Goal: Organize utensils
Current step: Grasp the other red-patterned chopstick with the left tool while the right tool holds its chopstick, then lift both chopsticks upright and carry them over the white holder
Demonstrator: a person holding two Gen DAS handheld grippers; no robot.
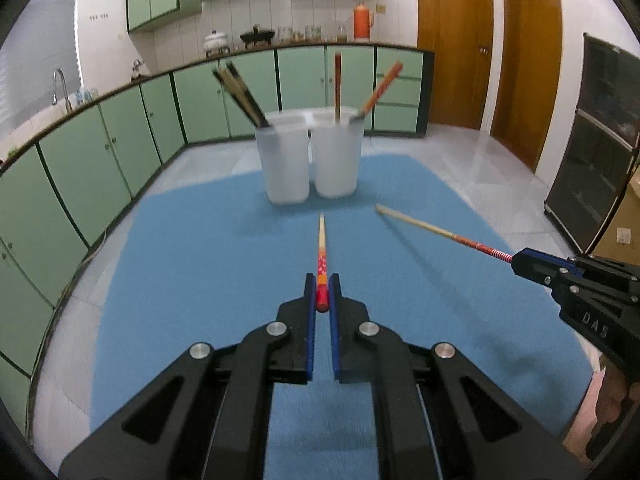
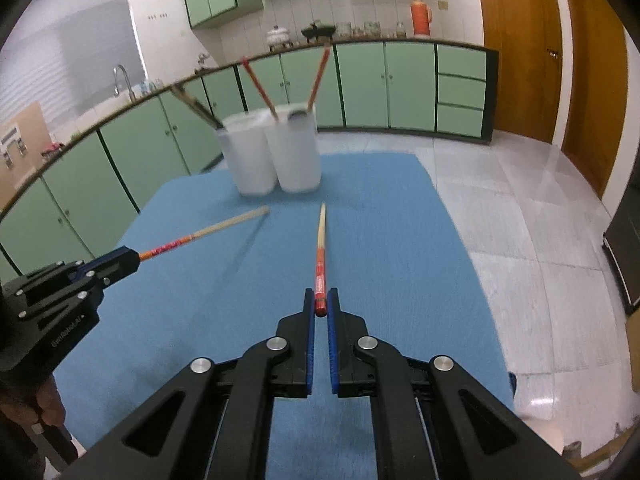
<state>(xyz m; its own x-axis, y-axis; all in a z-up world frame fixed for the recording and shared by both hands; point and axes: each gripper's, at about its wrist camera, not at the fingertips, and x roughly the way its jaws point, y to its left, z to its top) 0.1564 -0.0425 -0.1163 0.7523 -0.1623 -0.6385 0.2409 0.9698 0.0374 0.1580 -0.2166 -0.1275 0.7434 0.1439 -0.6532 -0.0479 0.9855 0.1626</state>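
My left gripper is shut on the red end of a red-and-wood chopstick that points at two frosted white cups. My right gripper is shut on a second red-and-wood chopstick, also pointing at the cups. Both are held above the blue mat. The left cup holds dark chopsticks. The right cup holds two red chopsticks. The right gripper shows in the left wrist view, the left gripper in the right wrist view.
The blue mat lies on a white tiled surface. Green cabinets curve round the left and back. Wooden doors stand at the back right. A dark cabinet is at the far right.
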